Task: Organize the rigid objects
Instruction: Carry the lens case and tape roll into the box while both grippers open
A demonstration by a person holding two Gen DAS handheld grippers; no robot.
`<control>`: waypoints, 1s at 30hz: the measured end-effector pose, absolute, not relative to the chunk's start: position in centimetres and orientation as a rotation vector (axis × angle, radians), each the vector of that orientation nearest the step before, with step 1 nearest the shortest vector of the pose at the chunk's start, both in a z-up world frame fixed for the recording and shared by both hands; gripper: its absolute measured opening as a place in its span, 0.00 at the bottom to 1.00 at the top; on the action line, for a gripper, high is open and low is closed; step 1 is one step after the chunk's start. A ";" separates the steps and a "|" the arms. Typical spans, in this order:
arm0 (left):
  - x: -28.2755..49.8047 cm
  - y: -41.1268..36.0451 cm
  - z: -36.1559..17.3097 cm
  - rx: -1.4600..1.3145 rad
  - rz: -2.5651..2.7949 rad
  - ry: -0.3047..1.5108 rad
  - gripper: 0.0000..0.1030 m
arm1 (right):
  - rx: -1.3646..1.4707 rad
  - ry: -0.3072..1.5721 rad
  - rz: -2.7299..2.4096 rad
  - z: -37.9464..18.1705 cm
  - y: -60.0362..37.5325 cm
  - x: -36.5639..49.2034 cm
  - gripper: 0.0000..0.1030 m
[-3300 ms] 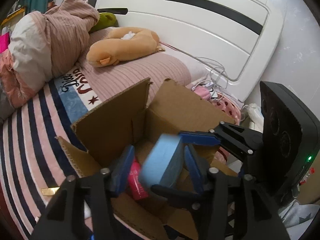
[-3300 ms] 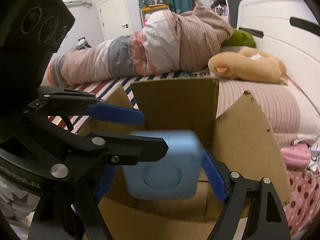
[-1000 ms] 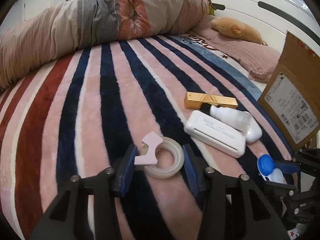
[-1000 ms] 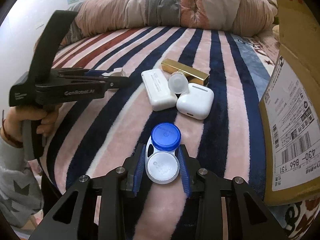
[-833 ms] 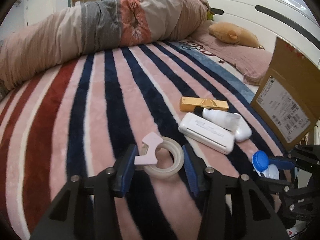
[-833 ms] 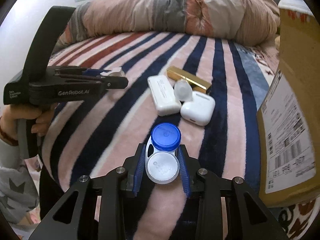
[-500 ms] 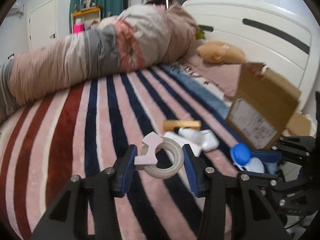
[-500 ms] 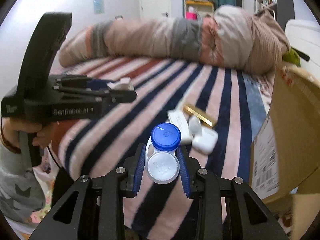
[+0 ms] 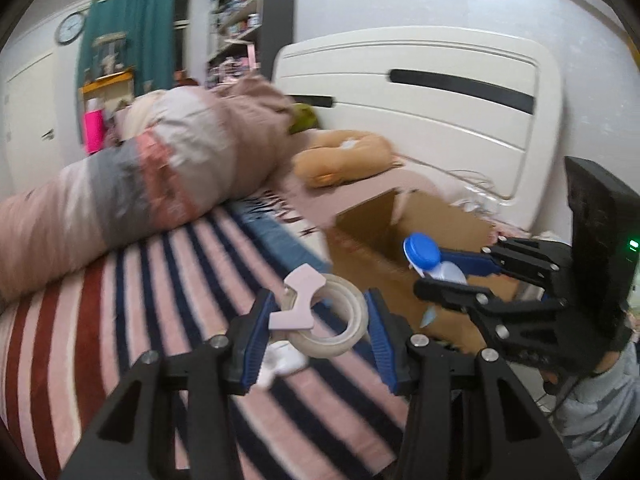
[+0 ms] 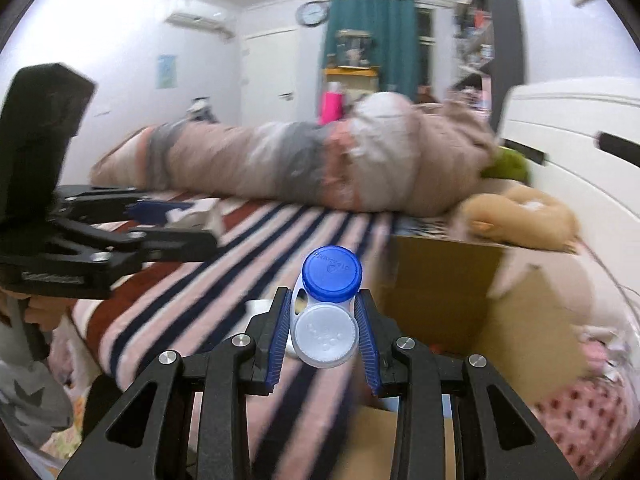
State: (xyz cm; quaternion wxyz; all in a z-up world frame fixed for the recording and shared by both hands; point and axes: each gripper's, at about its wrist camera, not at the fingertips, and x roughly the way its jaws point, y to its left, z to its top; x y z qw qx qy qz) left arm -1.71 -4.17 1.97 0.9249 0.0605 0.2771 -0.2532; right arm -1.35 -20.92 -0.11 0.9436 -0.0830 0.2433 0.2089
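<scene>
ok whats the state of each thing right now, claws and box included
left claw: shut on the tape roll, lifted above the bed
tape roll: held off the blanket, pink tab on top
right claw: shut on the contact lens case
contact lens case: held up, both caps on, blue cap farther out
cardboard box: flaps open, standing on the bed

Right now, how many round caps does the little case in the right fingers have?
2. On the white plastic contact lens case clamped in the right gripper, a blue round cap sits at the far end and a white round cap nearer the camera.
</scene>
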 end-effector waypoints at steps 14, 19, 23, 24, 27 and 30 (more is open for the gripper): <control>3.0 -13.9 1.4 0.216 -0.593 0.657 0.42 | -0.190 0.648 0.256 -3.0 -30.3 5.7 0.27; 5.8 -16.1 0.7 0.262 -0.600 0.689 0.42 | -0.203 0.659 0.249 -3.8 -31.4 6.1 0.27; 7.7 -17.4 -0.6 0.315 -0.577 0.723 0.42 | -0.210 0.660 0.244 -4.0 -31.5 6.7 0.29; 8.0 -17.6 -0.8 0.323 -0.573 0.731 0.42 | -0.211 0.662 0.245 -4.0 -31.5 6.8 0.29; 8.4 -17.7 -1.3 0.336 -0.564 0.739 0.42 | -0.214 0.661 0.245 -4.0 -31.7 6.8 0.29; 8.7 -17.8 -1.4 0.341 -0.559 0.739 0.42 | -0.205 0.659 0.251 -3.9 -31.7 6.7 0.30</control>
